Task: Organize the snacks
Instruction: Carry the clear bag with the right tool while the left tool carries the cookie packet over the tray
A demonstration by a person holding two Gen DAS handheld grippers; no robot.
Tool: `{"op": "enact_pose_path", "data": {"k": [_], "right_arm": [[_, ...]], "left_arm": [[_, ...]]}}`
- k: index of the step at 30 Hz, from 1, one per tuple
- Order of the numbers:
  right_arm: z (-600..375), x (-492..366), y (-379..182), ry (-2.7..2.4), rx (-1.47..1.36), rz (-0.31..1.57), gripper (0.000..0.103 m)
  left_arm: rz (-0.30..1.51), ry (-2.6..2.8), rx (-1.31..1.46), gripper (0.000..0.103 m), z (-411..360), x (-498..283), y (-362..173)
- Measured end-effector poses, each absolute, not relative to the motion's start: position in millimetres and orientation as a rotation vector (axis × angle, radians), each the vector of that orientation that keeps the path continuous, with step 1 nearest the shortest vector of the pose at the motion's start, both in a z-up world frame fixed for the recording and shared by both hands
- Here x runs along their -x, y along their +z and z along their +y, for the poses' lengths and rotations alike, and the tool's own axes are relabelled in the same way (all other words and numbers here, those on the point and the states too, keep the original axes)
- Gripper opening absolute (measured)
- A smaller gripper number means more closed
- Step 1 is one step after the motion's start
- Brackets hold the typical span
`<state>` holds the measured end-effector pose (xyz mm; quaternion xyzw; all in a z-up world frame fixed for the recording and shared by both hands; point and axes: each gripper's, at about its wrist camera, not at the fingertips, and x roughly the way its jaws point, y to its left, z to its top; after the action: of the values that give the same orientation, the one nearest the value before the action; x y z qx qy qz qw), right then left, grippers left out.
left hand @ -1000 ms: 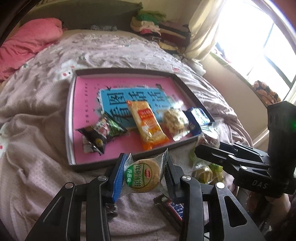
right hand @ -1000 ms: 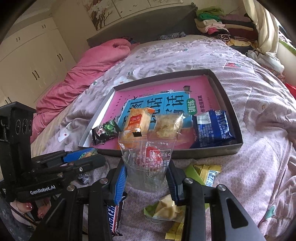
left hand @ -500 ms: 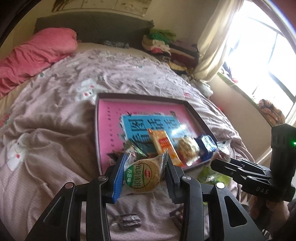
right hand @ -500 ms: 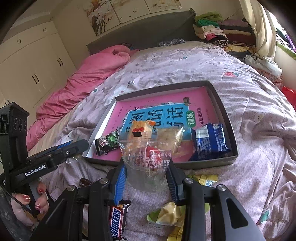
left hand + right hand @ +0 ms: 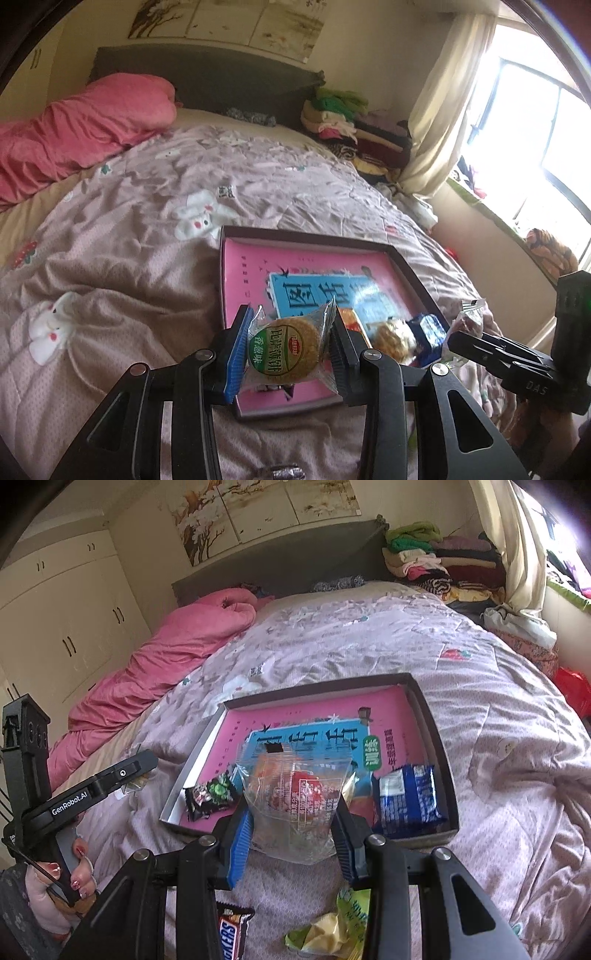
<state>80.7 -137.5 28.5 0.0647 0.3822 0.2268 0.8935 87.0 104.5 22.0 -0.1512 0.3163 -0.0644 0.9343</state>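
Note:
My left gripper (image 5: pixel 290 345) is shut on a round cracker in a clear wrapper with a green label (image 5: pixel 286 349), held above the near edge of the pink-bottomed box (image 5: pixel 243 277). My right gripper (image 5: pixel 293 818) is shut on a clear bag with a red-printed snack (image 5: pixel 295 801), held over the box's near rim (image 5: pixel 424 840). In the box lie a blue packet (image 5: pixel 406 801), a black-and-green packet (image 5: pixel 210 797), an orange packet (image 5: pixel 351 319) and a pale puffed snack (image 5: pixel 393 338). The right gripper (image 5: pixel 461 336) shows at the right of the left wrist view.
The box lies on a bed with a pink floral quilt (image 5: pixel 498 757). On the quilt near me are a Snickers bar (image 5: pixel 231 936) and yellow-green wrappers (image 5: pixel 332 928). A pink duvet (image 5: pixel 74 129) lies at the back left, folded clothes (image 5: pixel 436 565) at the back right. A hand (image 5: pixel 62 882) holds the left gripper.
Both grippers have risen with their snacks still held. The left one has swung to the left and tilted up, so the box now sits lower and to the right in its view.

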Motion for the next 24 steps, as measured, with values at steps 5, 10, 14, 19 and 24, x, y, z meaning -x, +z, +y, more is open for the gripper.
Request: {"op": "enact_pose_path", "data": {"k": [5, 10, 14, 19, 24], "right_arm": [[-137.9, -85.9, 34.6, 0.454, -0.122, 0.76, 0.04], [-142.1, -93.3, 37.3, 0.434, -0.132, 0.742, 0.04], [-145.4, -98.8, 37.3, 0.417, -0.135, 0.735, 0.04], [-149.0, -105.1, 35.2, 0.403, -0.147, 0.733, 0.04], [-150.0, -108.6, 35.2, 0.394, -0.148, 0.731, 0.04]], "left_arm": [[0.64, -0.128, 0.32, 0.04, 103.0, -90.8, 20.0], [0.637, -0.133, 0.323, 0.04, 101.2, -95.1, 18.4], [0.641, -0.13, 0.331, 0.04, 99.3, -101.5, 16.0], [0.654, -0.143, 0.334, 0.04, 95.0, -108.0, 12.4], [0.663, -0.148, 0.338, 0.04, 91.7, -113.7, 8.4]]}}
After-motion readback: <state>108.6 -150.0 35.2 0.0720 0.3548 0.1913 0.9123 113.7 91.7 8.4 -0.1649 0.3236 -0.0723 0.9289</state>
